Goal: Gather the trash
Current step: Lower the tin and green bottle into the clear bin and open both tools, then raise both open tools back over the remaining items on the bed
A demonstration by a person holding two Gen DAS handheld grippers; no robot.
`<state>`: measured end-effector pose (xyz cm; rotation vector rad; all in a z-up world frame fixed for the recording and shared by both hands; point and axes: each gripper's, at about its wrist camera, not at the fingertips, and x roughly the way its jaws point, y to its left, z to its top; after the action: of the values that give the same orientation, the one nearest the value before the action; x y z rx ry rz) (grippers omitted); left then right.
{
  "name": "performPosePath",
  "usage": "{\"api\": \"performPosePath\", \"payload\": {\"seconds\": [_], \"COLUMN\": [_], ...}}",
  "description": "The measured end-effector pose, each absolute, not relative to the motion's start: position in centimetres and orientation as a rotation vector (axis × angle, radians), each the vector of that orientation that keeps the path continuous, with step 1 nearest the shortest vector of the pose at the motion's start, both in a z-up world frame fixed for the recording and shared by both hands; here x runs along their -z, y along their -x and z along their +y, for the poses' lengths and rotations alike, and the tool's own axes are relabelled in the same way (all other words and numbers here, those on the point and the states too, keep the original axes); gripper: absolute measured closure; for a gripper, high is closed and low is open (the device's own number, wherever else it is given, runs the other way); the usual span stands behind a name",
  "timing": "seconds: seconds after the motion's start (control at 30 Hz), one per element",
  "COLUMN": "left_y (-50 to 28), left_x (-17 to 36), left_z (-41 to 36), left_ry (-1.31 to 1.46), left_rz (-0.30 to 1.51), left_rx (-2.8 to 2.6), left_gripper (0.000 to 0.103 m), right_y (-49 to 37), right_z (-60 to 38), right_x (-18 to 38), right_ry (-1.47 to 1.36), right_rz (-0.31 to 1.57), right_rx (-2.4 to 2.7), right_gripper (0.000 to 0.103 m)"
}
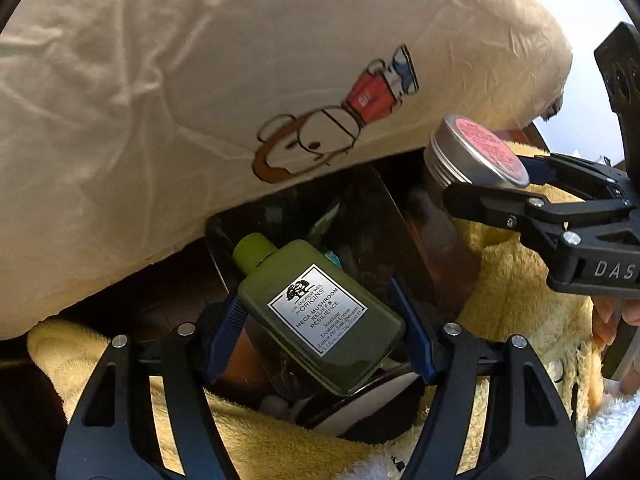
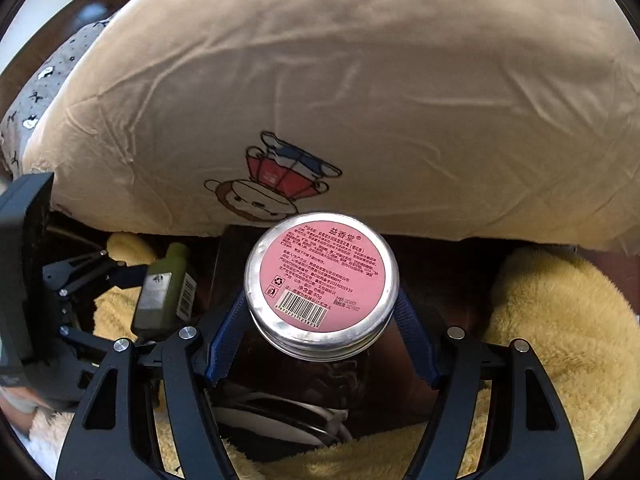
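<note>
My left gripper (image 1: 320, 332) is shut on a dark green lotion bottle (image 1: 316, 316) with a silver label, held slantwise over a dark bin (image 1: 368, 216) with bits of rubbish inside. In the right wrist view that bottle (image 2: 160, 296) and the left gripper (image 2: 132, 280) show at the left. My right gripper (image 2: 320, 332) is shut on a round silver tin (image 2: 322, 284) with a pink label, its blue pads on both sides. In the left wrist view the tin (image 1: 476, 152) and the right gripper (image 1: 496, 180) hang at the upper right, above the bin's far edge.
A cream pillow (image 1: 200, 100) with a cartoon print overhangs the bin from behind; it also fills the top of the right wrist view (image 2: 360, 80). Yellow fluffy fabric (image 1: 520, 280) lies around the bin on both sides (image 2: 560, 320). A white round object (image 2: 280, 420) lies below the tin.
</note>
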<state>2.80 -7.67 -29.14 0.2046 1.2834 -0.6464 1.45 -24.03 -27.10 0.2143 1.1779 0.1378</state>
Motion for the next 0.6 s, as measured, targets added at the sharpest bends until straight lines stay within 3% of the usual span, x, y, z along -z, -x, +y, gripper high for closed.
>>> {"api": "performPosePath", "payload": {"seconds": [0.37, 0.6], "left_y": [-3.1, -3.3], "left_x": [29.9, 29.4], "left_z": [-8.4, -7.6], "left_ry": [-0.182, -0.164], "left_rz": [1.316, 1.299], "left_rx": [0.647, 0.629], "left_gripper": [0.037, 0.024], "right_y": [-1.5, -1.9], "right_z": [-25.0, -25.9], "right_x": [27.8, 27.2], "right_ry": [-0.243, -0.26], "right_rz": [1.188, 1.176], "right_rx": [-0.143, -0.121], "right_gripper": [0.031, 0.021]}}
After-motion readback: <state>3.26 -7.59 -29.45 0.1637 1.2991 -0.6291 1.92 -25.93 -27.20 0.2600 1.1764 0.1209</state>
